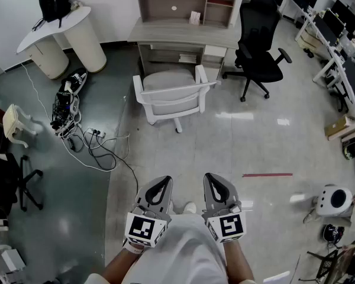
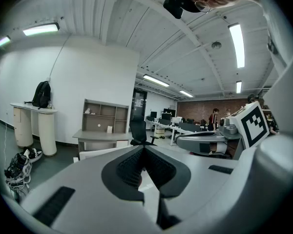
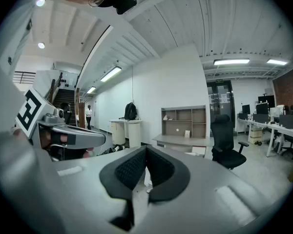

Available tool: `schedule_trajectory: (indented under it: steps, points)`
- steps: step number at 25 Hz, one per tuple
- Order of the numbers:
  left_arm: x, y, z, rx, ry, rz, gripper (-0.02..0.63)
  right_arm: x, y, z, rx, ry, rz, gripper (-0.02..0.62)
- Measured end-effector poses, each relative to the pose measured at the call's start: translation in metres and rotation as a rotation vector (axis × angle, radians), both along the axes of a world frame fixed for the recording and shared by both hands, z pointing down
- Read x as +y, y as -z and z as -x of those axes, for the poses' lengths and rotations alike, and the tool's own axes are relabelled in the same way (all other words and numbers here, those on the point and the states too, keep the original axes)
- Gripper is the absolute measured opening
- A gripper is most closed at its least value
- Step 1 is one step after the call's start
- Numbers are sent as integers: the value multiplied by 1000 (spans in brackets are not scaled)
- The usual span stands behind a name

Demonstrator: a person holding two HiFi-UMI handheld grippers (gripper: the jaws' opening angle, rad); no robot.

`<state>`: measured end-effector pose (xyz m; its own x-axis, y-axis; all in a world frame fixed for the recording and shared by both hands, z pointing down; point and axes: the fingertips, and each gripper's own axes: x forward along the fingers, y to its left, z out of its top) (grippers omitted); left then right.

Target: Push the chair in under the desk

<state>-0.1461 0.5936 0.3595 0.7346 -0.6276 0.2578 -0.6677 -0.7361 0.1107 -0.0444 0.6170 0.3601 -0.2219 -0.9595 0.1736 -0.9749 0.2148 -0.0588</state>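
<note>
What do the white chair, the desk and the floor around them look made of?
White chair: likely a moulded plastic shell, matte white, with smooth one-piece arms and back. Its seat pad looks like grey fabric.
Desk: probably wood-look laminate, pale grey-brown and matte, with flat even panels.
Floor: a hard, glossy coating or polished tile, going by the bright reflections on it. Which one is unclear.

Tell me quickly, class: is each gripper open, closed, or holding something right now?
Left gripper: closed, holding nothing.
Right gripper: closed, holding nothing.
</note>
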Motion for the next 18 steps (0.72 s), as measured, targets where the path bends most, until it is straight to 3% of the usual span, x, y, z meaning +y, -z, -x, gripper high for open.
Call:
schedule_trajectory:
  steps: [9, 18]
  points:
    - [-9, -7, 4, 11, 11, 9, 6, -9, -2, -4, 5, -16, -12, 11]
    - [-25, -6, 25, 35, 32, 23, 6, -18, -5, 9, -57, -23, -3, 11]
